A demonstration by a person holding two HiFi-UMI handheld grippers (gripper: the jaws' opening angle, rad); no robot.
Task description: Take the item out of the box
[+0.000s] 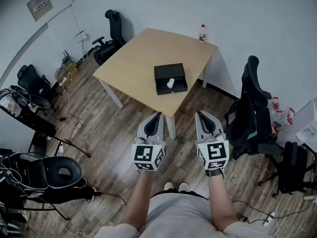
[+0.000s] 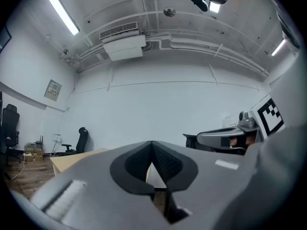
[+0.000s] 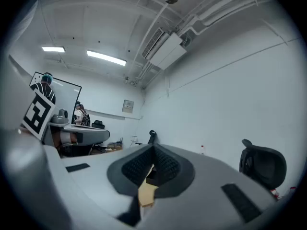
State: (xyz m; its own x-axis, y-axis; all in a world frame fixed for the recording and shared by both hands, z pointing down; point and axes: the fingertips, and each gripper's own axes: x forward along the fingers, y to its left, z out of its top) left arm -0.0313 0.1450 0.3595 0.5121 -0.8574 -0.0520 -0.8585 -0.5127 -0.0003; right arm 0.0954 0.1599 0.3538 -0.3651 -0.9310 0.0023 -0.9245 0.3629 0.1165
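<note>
A black box (image 1: 170, 78) lies open on the light wooden table (image 1: 143, 53), near its front right side, with a small white item (image 1: 170, 83) inside. Both grippers hang in front of the table over the floor, well short of the box. My left gripper (image 1: 157, 116) is shut, its tips meeting with nothing between them. My right gripper (image 1: 200, 114) is shut too and holds nothing. In the left gripper view the left gripper (image 2: 152, 145) points over the table (image 2: 76, 158). In the right gripper view the right gripper (image 3: 153, 148) has a strip of the black box (image 3: 151, 176) showing behind its tips.
A plastic bottle (image 1: 202, 33) stands at the table's far right corner. Black office chairs stand at the right (image 1: 250, 108), behind the table (image 1: 113, 31) and at the left (image 1: 32, 81). Cables and black equipment (image 1: 47, 175) crowd the wooden floor at the left.
</note>
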